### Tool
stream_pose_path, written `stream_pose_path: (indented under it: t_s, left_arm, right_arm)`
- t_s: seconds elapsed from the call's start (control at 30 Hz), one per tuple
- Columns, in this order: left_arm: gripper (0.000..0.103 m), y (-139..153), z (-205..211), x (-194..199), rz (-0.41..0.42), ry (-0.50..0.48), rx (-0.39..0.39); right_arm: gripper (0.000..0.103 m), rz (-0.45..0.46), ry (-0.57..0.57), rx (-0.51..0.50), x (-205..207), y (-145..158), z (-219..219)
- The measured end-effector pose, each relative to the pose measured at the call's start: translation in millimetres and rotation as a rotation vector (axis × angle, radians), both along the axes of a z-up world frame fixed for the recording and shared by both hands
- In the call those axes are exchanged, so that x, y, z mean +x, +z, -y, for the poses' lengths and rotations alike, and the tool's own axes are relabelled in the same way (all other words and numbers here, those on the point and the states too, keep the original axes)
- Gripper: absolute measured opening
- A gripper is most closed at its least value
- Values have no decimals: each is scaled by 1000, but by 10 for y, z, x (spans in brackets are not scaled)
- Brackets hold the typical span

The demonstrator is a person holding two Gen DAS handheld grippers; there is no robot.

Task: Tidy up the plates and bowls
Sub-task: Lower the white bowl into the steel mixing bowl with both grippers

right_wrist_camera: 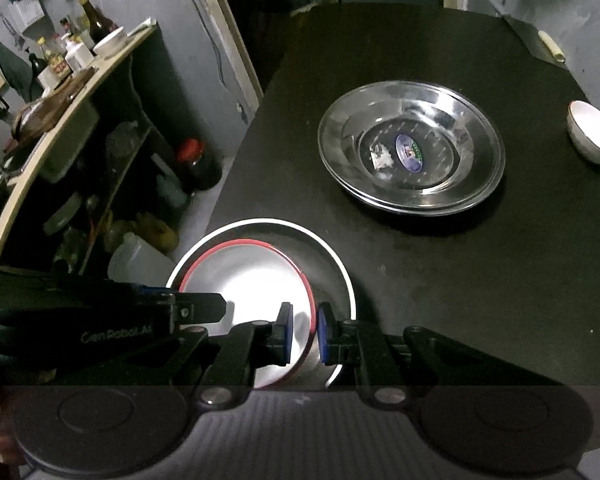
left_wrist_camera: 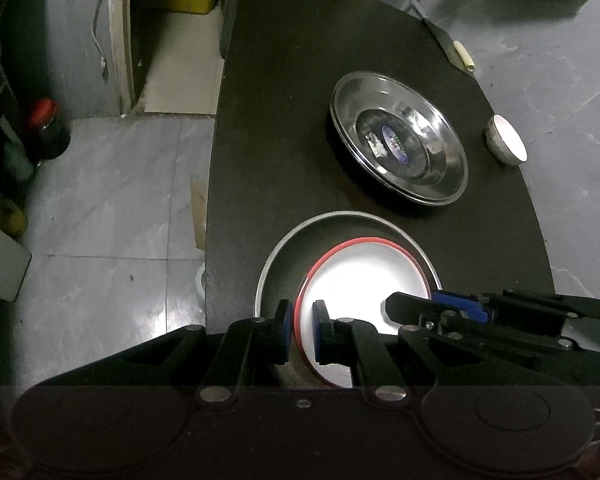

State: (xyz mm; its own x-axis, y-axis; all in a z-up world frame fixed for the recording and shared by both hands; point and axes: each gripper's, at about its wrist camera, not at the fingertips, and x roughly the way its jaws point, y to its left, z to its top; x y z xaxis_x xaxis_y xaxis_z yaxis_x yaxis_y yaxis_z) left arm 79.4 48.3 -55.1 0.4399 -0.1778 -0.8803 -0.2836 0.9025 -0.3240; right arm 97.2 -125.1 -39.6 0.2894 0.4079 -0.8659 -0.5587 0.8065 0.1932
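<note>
Dark round table (left_wrist_camera: pixel 380 52) over grey tile floor. My left gripper (left_wrist_camera: pixel 303 332) and right gripper (right_wrist_camera: pixel 305 332) each straddle the rim of the red-rimmed white plate (left_wrist_camera: pixel 360 276) lying in the near grey metal plate (left_wrist_camera: pixel 332 224), pads apparently closed on it. Lift level, both sides together. Farther off: stacked steel plates (right_wrist_camera: pixel 410 148) with an unreadable blue sticker (right_wrist_camera: pixel 409 152), small white bowl (right_wrist_camera: pixel 594 136). Left gripper's body reads "GenRobot.AI".
</note>
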Motion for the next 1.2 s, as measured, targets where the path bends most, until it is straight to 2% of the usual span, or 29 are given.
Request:
stream_pose_path:
  t_s: [0.47, 0.63, 0.97, 1.0, 1.1, 1.2]
  left_arm:
    - [15, -33, 12, 74, -15, 9, -5]
    - [24, 5, 15, 67, -5, 10, 8]
    - [30, 168, -8, 34, 34, 19, 22]
    - [32, 187, -10, 31, 40, 20, 22]
    - [39, 251, -21, 22, 59, 24, 23]
    - [47, 325, -26, 25, 83, 34, 26]
  right_arm:
    - [14, -34, 45, -17, 100, -29, 20]
    - [15, -16, 66, -13, 98, 31, 42]
    - [16, 36, 102, -3, 39, 161, 85]
    - [17, 41, 105, 0, 34, 175, 89]
    - [29, 78, 98, -1, 26, 234, 138]
    - [29, 99, 71, 23, 48, 297, 235]
